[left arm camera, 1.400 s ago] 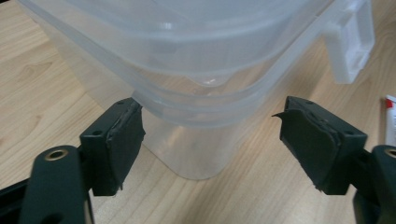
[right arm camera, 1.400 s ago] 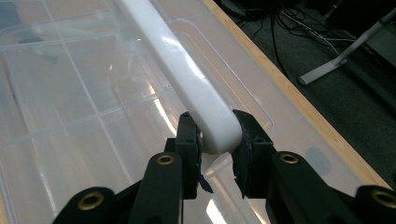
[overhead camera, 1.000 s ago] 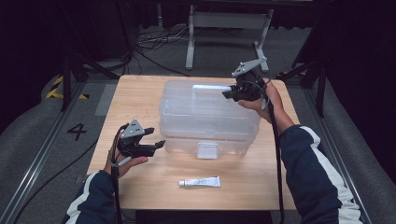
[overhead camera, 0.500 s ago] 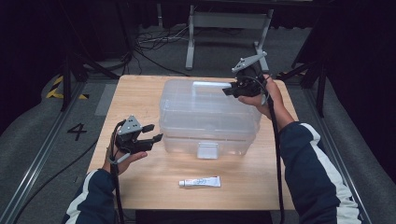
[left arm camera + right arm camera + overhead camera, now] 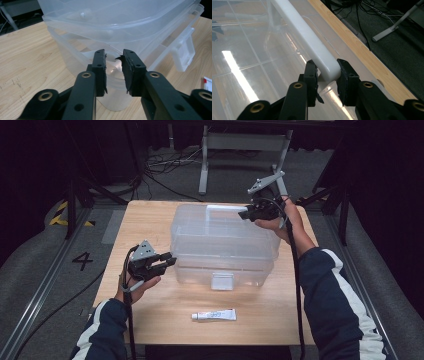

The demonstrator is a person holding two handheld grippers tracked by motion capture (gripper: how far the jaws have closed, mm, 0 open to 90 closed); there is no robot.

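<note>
A clear plastic storage box (image 5: 222, 245) with its lid on stands in the middle of the wooden table (image 5: 150, 220). My right gripper (image 5: 243, 214) is at the lid's far right, shut on the end of the white handle (image 5: 304, 32), which sits between its pads (image 5: 327, 65). My left gripper (image 5: 169, 263) hovers just off the box's near left corner, pointing at the box wall (image 5: 120, 20). Its jaws (image 5: 113, 56) have just been closing and stand a narrow gap apart with nothing between them.
A white latch (image 5: 222, 281) hangs on the box's front wall. A small white tube (image 5: 214, 315) lies on the table in front of the box. Metal rails and cables run along the floor around the table.
The left gripper's jaws have drawn closer together beside the box's corner. The right gripper has kept its hold on the handle.
</note>
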